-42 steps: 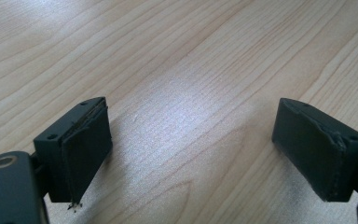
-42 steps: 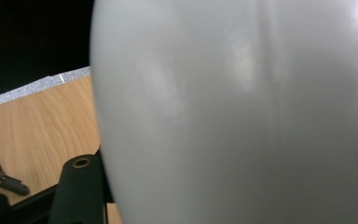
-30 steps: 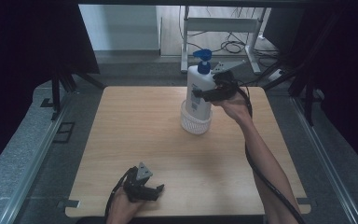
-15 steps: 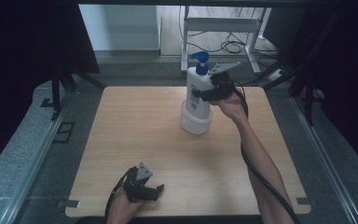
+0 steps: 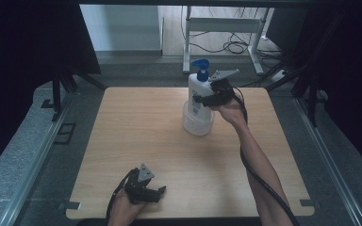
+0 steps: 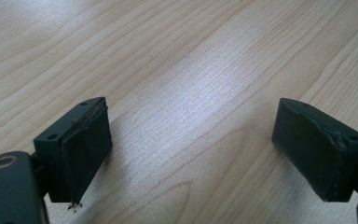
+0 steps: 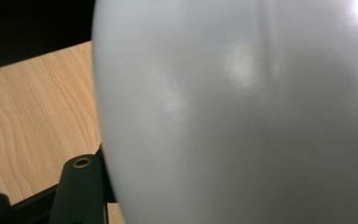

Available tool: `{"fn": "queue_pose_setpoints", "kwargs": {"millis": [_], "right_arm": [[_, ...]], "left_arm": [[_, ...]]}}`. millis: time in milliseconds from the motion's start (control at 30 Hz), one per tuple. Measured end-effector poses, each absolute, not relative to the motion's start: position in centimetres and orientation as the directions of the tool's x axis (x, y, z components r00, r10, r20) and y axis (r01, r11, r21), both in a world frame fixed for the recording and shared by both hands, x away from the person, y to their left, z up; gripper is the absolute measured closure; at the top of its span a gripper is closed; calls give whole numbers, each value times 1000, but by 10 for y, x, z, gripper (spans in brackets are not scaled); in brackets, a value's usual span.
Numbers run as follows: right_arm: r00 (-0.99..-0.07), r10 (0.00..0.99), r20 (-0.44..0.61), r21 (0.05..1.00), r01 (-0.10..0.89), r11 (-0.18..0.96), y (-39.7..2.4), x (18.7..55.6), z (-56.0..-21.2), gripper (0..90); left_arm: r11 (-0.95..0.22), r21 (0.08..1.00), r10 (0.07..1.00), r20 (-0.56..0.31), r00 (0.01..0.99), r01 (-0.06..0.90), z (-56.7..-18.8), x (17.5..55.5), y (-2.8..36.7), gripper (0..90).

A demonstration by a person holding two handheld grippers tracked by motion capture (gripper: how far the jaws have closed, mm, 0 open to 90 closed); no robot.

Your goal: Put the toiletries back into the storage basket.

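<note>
- Presently, high view: the right tongs (image 5: 202, 100) are clamped on the white body of the pump bottle (image 5: 198, 92), which stands upright with its base inside a white cup-shaped container (image 5: 197, 124) at the far middle of the bench (image 5: 136, 136). The blue pump head (image 5: 201, 64) points up.
- High view, near left: the left tongs (image 5: 160, 191) rest on the bench close to its near edge, well apart from the bottle.
- Left gripper view: the left tongs (image 6: 191, 149) are released, jaws standing wide with bare wood grain between them.
- Right gripper view: the bottle's smooth white wall (image 7: 242, 112) presses up against the lens; one black jaw shows at the lower left, against the bottle.
- Risk, seating: whether the bottle's base sits fully down in the container cannot be told. If released while tilted or riding the rim, the bottle would likely tip.
- Risk, slip: the wall is smooth and rounded, and the grip sits high on the body. A sideways pull could rotate the bottle in the jaws.
- Risk, container: nothing steadies the container. Judged light, it may slide or lift with the bottle.
</note>
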State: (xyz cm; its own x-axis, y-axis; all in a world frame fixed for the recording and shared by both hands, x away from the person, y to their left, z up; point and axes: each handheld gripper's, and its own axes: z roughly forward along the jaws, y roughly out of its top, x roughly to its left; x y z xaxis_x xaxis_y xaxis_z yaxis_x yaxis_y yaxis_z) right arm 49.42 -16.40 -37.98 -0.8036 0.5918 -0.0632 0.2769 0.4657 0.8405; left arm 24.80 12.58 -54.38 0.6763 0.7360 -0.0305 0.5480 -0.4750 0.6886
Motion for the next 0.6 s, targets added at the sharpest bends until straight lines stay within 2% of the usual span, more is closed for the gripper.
{"fn": "queue_pose_setpoints", "kwargs": {"millis": [600], "right_arm": [[-814,577,-69,816,287,502,-156,497,-416,376]], "left_arm": [[-478,685,735,-30,677,550,-543,248,126,112]]}}
